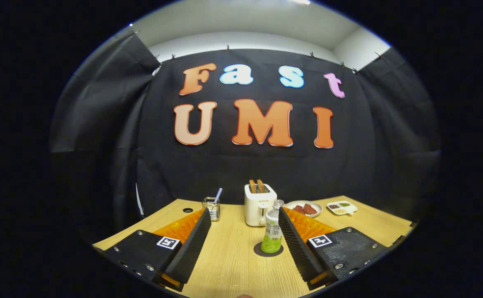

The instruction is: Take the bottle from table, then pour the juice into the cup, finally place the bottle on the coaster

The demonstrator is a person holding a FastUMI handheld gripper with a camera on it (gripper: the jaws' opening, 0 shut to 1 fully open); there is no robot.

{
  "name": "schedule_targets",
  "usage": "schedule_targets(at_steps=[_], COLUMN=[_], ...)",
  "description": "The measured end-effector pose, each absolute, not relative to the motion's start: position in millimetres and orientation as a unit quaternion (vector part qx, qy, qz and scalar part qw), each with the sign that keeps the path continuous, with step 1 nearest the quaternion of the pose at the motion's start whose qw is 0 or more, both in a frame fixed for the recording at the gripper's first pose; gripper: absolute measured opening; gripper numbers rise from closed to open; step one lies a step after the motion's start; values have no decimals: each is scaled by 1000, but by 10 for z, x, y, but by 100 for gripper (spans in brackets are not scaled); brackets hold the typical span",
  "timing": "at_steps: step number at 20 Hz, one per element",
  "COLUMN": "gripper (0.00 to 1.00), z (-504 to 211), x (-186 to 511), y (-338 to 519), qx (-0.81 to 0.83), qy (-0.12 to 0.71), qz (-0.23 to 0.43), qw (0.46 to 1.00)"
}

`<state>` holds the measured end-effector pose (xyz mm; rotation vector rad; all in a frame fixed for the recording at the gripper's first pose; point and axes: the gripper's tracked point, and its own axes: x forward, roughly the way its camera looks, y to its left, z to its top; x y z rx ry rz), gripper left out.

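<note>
Bottle: I see it upright on the dark coaster, touching my right finger.
Tool: wide open, holding nothing.

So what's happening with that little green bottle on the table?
A hand-held gripper with ribbed black fingers is open, and the small green-and-white juice bottle stands upright between them, close to the right finger. No finger presses on it. The bottle sits on a dark round coaster on the wooden table. A clear glass cup with a straw and a white toaster stand beyond.
</note>
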<state>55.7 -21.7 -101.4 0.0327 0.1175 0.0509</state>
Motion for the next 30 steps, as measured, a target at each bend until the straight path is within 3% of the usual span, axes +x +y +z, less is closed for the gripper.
schedule_targets(at_steps=[9, 21, 30], gripper=[97, 98, 98], z=[30, 371, 406], x=[-258, -744, -686], y=[421, 359, 254], qx=[-16, 5, 34], qy=[-34, -78, -86], qz=[50, 56, 57], qw=[998, 995, 994])
